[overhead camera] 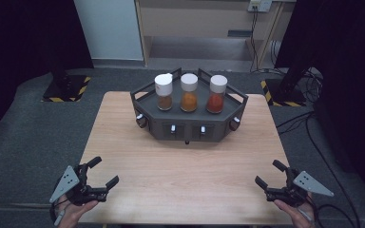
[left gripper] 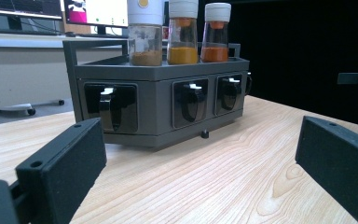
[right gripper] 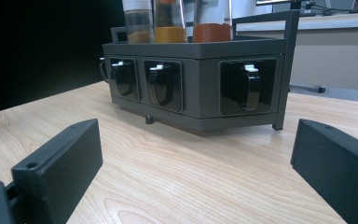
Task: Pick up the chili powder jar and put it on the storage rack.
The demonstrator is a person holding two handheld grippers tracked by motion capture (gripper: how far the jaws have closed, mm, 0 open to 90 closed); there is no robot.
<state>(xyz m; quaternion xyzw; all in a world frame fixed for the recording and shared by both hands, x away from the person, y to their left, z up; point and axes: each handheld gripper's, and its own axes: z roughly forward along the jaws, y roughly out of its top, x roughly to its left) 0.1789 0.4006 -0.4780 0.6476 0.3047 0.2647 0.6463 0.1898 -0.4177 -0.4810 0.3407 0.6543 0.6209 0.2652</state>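
Observation:
A dark grey angular rack (overhead camera: 188, 124) stands at the far middle of the wooden table (overhead camera: 185, 185). On its top sit three white-capped spice jars: brown (overhead camera: 164, 92), orange-yellow (overhead camera: 188, 92) and red (overhead camera: 216, 94). Its front faces carry several black recessed knobs (left gripper: 190, 102). My left gripper (overhead camera: 102, 172) rests open at the near left corner, nothing between its jaws. My right gripper (overhead camera: 268, 173) rests open at the near right corner, also empty. Both point toward the rack (right gripper: 196, 84), well short of it.
Grey carpet surrounds the table. A wooden shelf unit (overhead camera: 204, 28) stands behind, and black stand bases with yellow-striped edges (overhead camera: 66, 88) sit at both far sides. Cables (overhead camera: 313, 142) trail on the floor at right. The near half of the table is bare wood.

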